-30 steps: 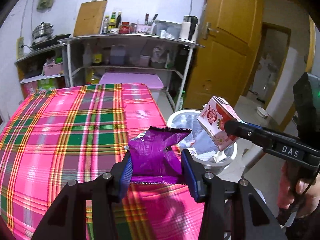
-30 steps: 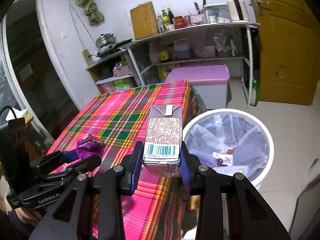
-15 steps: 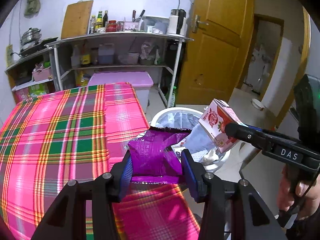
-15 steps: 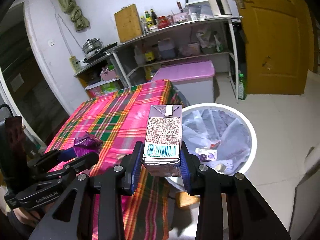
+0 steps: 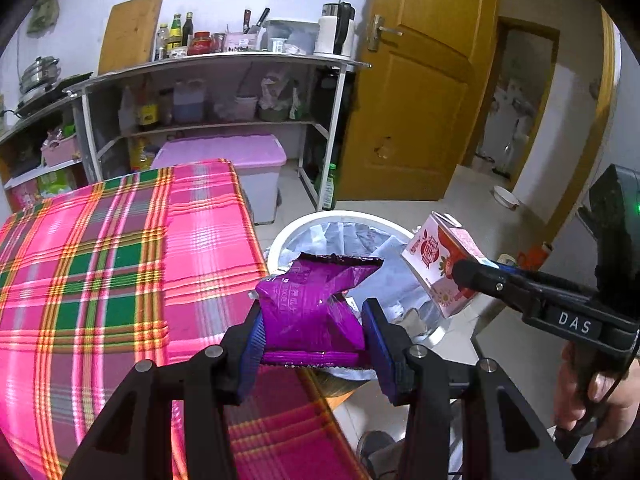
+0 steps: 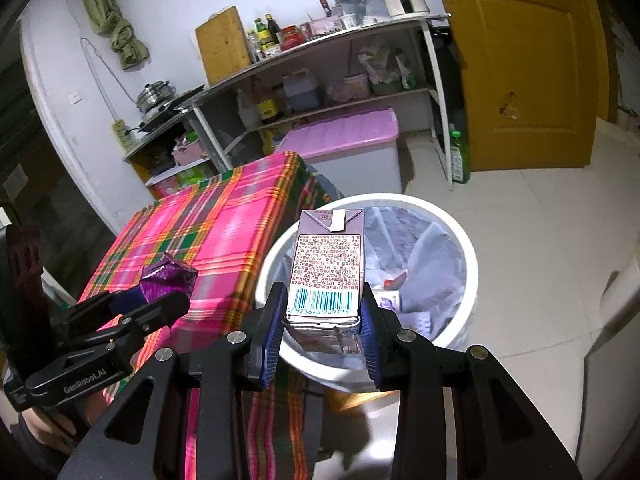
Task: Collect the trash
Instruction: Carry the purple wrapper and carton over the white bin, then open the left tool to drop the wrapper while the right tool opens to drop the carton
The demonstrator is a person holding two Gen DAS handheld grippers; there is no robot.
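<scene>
two tools, both loaded. left tool (image 5: pixel 312 336) is clenched on a crinkly purple snack wrapper (image 5: pixel 312 304), which sits up off the table (image 5: pixel 120 264), just past its near corner on the bin side. right tool (image 6: pixel 324 316) grips a small milk carton (image 6: pixel 328 268) by its sides, barcode facing the camera, upright and hanging over the near rim of the white trash bin (image 6: pixel 464 240). bin has a plastic liner and a few scraps inside, standing on the floor right beside the plaid-covered table's corner.
</scene>
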